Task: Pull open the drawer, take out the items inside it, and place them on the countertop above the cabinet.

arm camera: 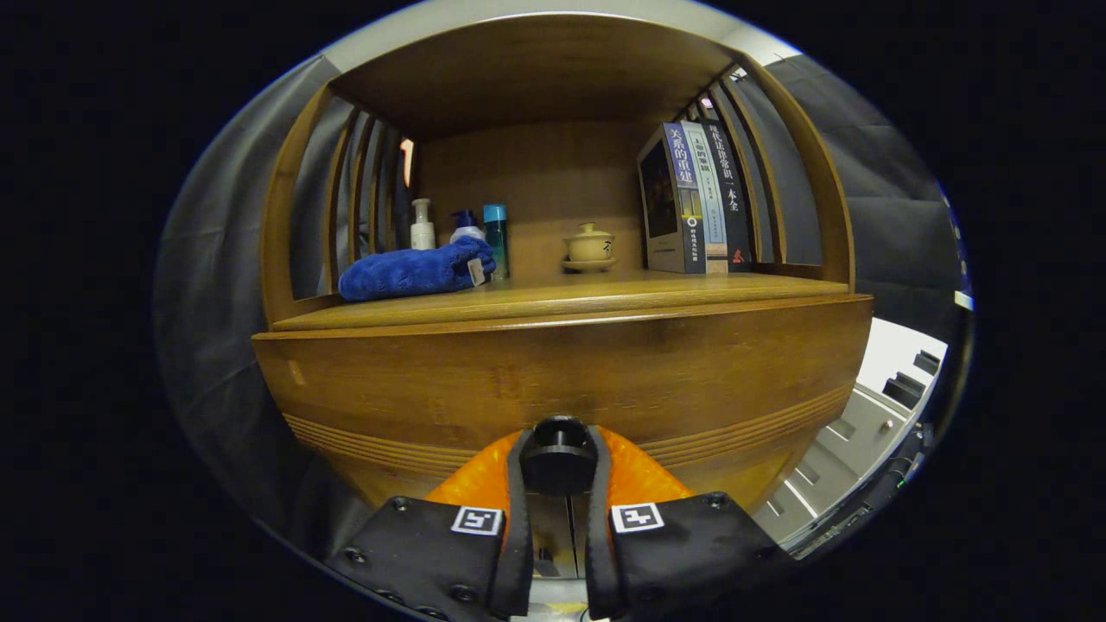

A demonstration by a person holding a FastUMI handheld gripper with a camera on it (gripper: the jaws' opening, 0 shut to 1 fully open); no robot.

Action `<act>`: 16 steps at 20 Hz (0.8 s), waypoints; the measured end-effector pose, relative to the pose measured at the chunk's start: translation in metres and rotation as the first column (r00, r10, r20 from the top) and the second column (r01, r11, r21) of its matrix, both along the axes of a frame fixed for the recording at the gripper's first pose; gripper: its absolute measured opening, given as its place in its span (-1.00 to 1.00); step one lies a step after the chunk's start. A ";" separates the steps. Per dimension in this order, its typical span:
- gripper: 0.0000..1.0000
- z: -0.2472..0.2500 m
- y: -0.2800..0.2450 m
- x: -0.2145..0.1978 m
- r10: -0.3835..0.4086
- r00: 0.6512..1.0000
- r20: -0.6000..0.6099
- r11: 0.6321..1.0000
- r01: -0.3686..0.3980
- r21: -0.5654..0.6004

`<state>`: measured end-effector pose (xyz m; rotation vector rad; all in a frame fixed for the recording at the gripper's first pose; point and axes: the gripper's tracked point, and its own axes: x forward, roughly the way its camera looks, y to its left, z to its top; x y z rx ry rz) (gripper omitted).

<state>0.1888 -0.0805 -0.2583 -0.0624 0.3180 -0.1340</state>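
In the gripper view, the tool (558, 462) is pressed close against the wooden drawer front (562, 380), its two fingers clenched on the dark round knob (558, 449) that sits between them. The drawer looks closed, so its contents are hidden. Above it, on the bench (553, 298), a blue towel (415, 269) lies to the left with three bottles (467, 229) behind it; a lidded teacup (589, 246) stands mid-shelf, and upright books (696, 199) stand at the right.
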 end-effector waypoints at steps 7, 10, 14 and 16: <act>-0.36 0.013 0.015 -0.088 0.010 1.000 -0.008 1.000 -0.010 0.026; -0.36 0.016 0.021 -0.123 0.020 1.000 -0.017 0.999 -0.020 0.030; -0.36 0.015 0.021 -0.163 0.023 0.999 -0.031 1.000 -0.022 0.020; -0.36 0.012 0.021 -0.178 0.024 0.999 -0.044 0.999 -0.023 0.027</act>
